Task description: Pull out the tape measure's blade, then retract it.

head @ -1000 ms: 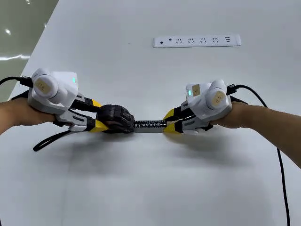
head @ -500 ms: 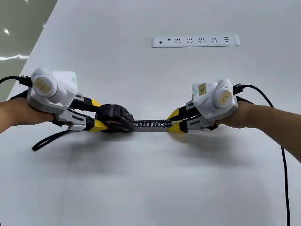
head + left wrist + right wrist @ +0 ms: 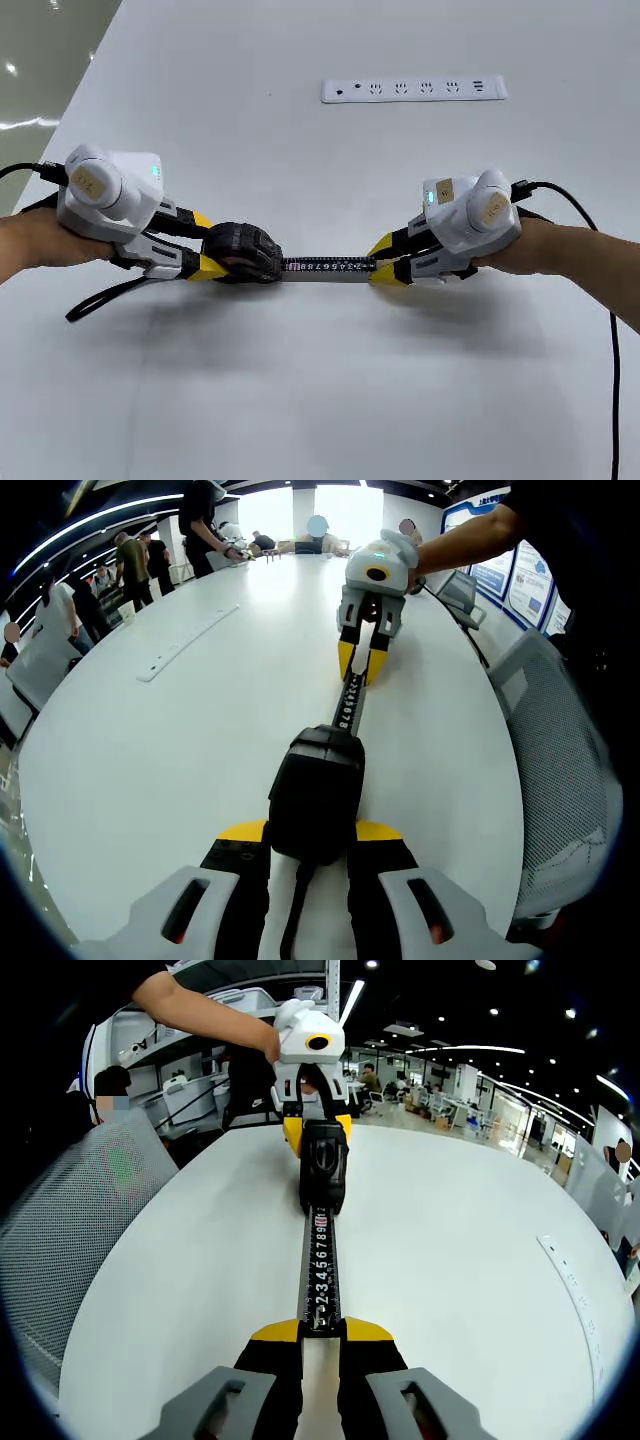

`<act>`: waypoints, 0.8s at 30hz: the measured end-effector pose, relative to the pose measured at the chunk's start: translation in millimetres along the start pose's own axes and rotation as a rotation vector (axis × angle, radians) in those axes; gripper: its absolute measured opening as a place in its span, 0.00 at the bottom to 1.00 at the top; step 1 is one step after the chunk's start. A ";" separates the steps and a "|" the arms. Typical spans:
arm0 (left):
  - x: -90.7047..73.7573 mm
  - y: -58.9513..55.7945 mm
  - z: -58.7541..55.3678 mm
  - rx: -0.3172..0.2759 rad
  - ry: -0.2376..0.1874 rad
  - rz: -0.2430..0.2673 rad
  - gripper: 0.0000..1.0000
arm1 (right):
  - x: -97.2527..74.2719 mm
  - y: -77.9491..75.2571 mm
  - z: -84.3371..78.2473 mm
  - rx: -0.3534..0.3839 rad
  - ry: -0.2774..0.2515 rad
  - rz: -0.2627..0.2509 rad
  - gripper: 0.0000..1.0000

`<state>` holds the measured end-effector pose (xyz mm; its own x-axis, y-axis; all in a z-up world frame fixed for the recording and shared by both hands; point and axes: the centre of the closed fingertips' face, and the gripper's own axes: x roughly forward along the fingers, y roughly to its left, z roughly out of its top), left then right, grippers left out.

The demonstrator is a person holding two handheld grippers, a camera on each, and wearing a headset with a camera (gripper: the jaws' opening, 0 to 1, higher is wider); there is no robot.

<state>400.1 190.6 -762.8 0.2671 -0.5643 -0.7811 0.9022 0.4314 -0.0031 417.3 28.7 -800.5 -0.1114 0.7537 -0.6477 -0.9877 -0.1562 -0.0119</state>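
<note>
The pull-out step is judged to be in hand, because a short length of the blade point(image 3: 320, 1280) is drawn out of the tape measure point(image 3: 245, 252) and much more is expected to be left inside. To do this step well, the right claw point(image 3: 381, 260) should be moved away in a straight line along the blade, low over the worktop point(image 3: 320, 390), so that the blade is not twisted or bent. The case point(image 3: 318, 790) should be held firm and not allowed to follow. For the return, the blade is better guided back slowly than let free to snap. The case is lying on the worktop and is clamped between the jaws of the left claw point(image 3: 206, 243), which are closed on its two sides at the rear. From the mouth of the case the blade runs flat, numbers upward, to the right claw, which faces the left one. Its jaws are brought almost together and are pinched on the free end of the blade. The end hook is hidden between them, so it cannot be told whether the hook itself is gripped. A power strip point(image 3: 414, 89) is seen well apart, at the far side.
</note>
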 end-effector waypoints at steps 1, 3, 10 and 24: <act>0.0 -0.1 0.0 0.000 0.000 0.000 0.24 | -0.6 0.7 0.3 0.002 0.000 0.000 0.09; -0.3 -0.4 0.2 0.002 0.002 0.000 0.24 | -2.5 2.3 0.1 0.004 0.004 0.001 0.09; 0.0 -1.3 0.5 0.008 0.009 -0.002 0.24 | -10.0 8.0 -4.8 0.020 0.029 0.012 0.08; 0.4 -1.2 0.7 0.007 0.014 -0.005 0.24 | -30.8 9.1 -24.8 0.029 0.090 0.011 0.08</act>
<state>399.3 189.3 -762.6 0.2584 -0.5565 -0.7897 0.9058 0.4237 -0.0022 414.5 -11.8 -799.5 -0.1133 0.6914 -0.7135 -0.9893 -0.1448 0.0168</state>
